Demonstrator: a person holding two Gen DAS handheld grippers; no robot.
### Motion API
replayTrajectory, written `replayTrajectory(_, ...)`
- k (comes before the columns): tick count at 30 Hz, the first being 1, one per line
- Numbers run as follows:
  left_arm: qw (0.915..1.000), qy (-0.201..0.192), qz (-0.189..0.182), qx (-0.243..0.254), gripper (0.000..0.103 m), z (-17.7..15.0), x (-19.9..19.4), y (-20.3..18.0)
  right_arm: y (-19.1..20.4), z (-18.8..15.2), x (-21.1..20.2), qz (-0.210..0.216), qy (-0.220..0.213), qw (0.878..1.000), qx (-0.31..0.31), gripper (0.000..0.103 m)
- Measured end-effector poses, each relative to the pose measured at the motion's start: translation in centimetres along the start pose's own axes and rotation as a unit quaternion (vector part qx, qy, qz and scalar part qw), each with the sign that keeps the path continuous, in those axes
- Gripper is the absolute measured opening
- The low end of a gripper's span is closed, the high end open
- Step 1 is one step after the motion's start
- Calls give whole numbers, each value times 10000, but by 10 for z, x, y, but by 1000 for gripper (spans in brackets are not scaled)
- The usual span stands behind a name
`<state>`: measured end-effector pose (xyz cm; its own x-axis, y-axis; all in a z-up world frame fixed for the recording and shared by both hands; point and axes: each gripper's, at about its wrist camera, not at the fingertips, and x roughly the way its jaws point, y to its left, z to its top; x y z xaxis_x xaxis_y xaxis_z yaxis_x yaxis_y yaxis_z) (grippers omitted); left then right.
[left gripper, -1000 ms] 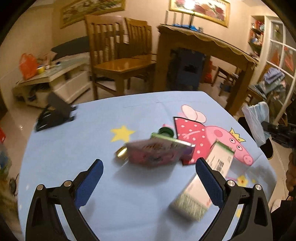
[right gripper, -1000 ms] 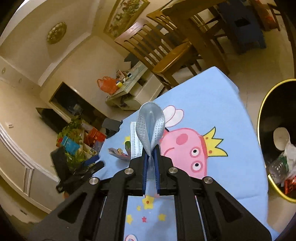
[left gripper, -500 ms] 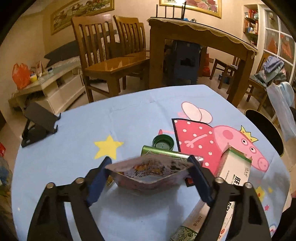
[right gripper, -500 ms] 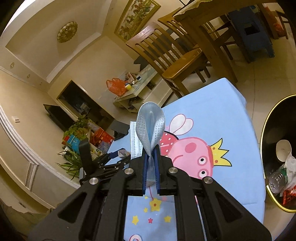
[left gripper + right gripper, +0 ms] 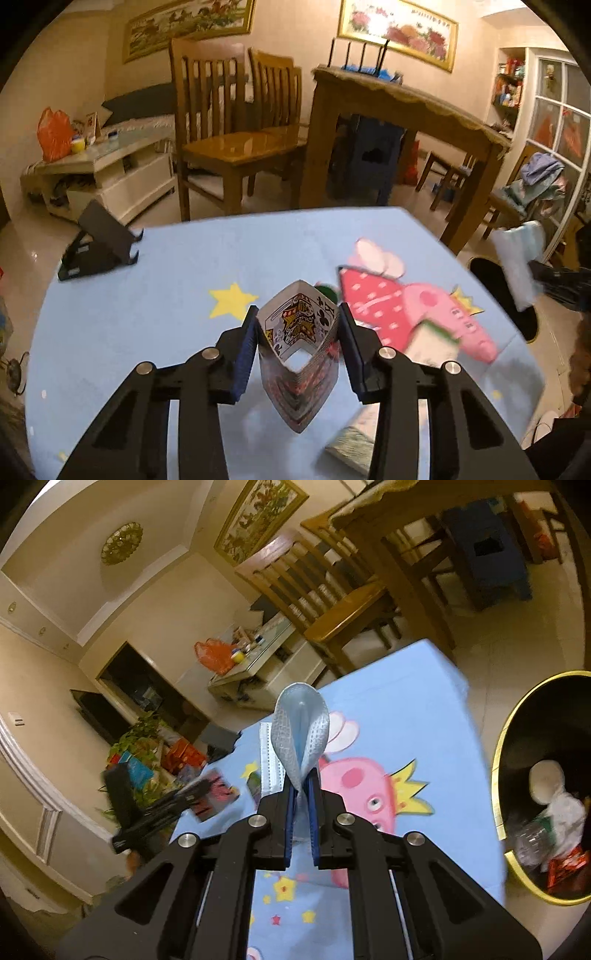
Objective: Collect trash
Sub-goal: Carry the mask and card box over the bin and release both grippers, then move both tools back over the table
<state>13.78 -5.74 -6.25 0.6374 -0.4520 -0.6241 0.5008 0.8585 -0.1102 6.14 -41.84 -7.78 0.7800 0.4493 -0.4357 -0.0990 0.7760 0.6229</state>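
My left gripper (image 5: 297,334) is shut on an empty playing-card box (image 5: 299,350), squashed into a diamond shape and lifted above the blue cartoon tablecloth (image 5: 147,314). A white-and-green carton (image 5: 436,339) and a green cap (image 5: 327,290) lie on the cloth behind it. My right gripper (image 5: 300,797) is shut on a folded blue face mask (image 5: 300,734), held above the table's right side; the mask also shows in the left wrist view (image 5: 517,258). A black, gold-rimmed trash bin (image 5: 517,738) with rubbish in it stands on the floor to the right.
A black tablet stand (image 5: 98,242) sits at the table's far left. Wooden chairs (image 5: 236,147) and a wooden dining table (image 5: 406,110) stand beyond the far edge. A low white TV bench (image 5: 103,166) with an orange bag is at the left.
My left gripper closed around the card box, squeezing it narrow, and lifted it off the cloth. My right gripper, still holding the mask, shifted a little near the bin.
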Motion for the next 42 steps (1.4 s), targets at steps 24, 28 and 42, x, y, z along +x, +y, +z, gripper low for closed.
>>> replayTrajectory(24, 9671, 136, -1589, 1982, 47, 34, 49, -300, -143, 14, -104, -2881, -830, 9443, 1353, 76)
replayTrajectory(28, 9606, 252, -1677, 2204, 48, 32, 68, -335, -138, 13, -137, -2826, -1414, 9372, 1475, 78)
replayTrajectory(42, 9536, 480, -1618, 2494, 69, 35, 115, -400, -149, -2, -245, -3019, -2975, 8828, 2026, 84)
